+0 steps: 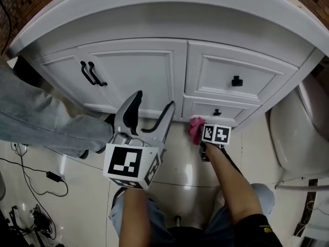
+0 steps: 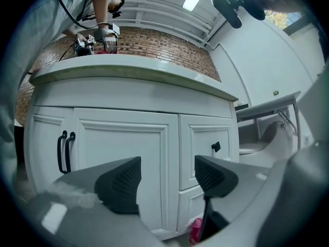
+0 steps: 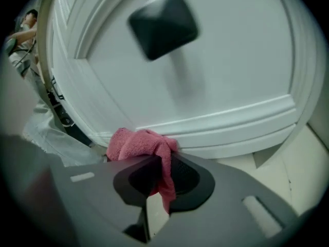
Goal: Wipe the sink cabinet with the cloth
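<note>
The white sink cabinet (image 1: 154,71) fills the head view, with doors at left and two drawers at right. My right gripper (image 1: 198,130) is shut on a pink cloth (image 1: 196,128), which presses against the bottom edge of the lower drawer (image 1: 218,109). In the right gripper view the pink cloth (image 3: 141,145) bunches against the drawer moulding (image 3: 216,122), under a black knob (image 3: 163,24). My left gripper (image 1: 151,109) hangs open in front of the cabinet door (image 2: 123,158), holding nothing; its fingers (image 2: 121,184) stand well apart.
Black double handles (image 1: 91,73) sit on the left door. A person's jeans-clad leg (image 1: 41,122) stands at the left. A white toilet (image 1: 298,133) is at the right. Cables (image 1: 36,184) lie on the tiled floor at lower left.
</note>
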{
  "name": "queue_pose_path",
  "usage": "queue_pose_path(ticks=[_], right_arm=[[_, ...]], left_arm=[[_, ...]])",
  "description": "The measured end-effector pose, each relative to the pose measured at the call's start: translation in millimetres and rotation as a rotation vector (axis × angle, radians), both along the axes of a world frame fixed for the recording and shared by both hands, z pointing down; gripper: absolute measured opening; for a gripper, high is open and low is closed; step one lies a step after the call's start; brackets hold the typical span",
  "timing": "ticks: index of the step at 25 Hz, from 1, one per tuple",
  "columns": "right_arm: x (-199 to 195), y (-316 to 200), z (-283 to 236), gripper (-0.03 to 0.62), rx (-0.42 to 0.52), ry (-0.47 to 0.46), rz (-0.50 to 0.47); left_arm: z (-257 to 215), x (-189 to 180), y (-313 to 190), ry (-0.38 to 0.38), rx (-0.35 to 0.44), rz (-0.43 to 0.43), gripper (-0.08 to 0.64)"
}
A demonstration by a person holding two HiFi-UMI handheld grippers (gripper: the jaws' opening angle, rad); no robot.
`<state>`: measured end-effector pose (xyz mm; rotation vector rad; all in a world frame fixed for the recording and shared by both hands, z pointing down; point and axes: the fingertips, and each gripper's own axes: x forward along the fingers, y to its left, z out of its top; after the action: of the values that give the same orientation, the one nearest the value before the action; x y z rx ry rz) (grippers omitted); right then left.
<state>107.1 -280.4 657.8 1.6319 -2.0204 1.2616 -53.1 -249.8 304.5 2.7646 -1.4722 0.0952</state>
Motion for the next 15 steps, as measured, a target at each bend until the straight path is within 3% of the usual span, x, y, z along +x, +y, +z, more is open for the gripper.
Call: queue_pose_path(ticks=[5, 7, 10, 15], right_arm=[[118, 32, 8, 0.04, -0.053, 0.049, 0.317], [162, 45, 9, 0.039, -0.054, 0.081, 0.4], [191, 53, 4, 0.038, -0.04, 0.121, 0.401], [168, 52, -43, 0.041, 0.016, 0.148, 0.394]], left_arm=[[1, 26, 2, 0.001, 0.002, 0.051, 0.331], [1, 35, 5, 0.003, 0.003, 0.065, 0.331], [0, 44, 6, -0.009, 0.009, 0.079, 0.331], [-4, 45, 12, 0.028, -0.019, 0.076, 0.333]])
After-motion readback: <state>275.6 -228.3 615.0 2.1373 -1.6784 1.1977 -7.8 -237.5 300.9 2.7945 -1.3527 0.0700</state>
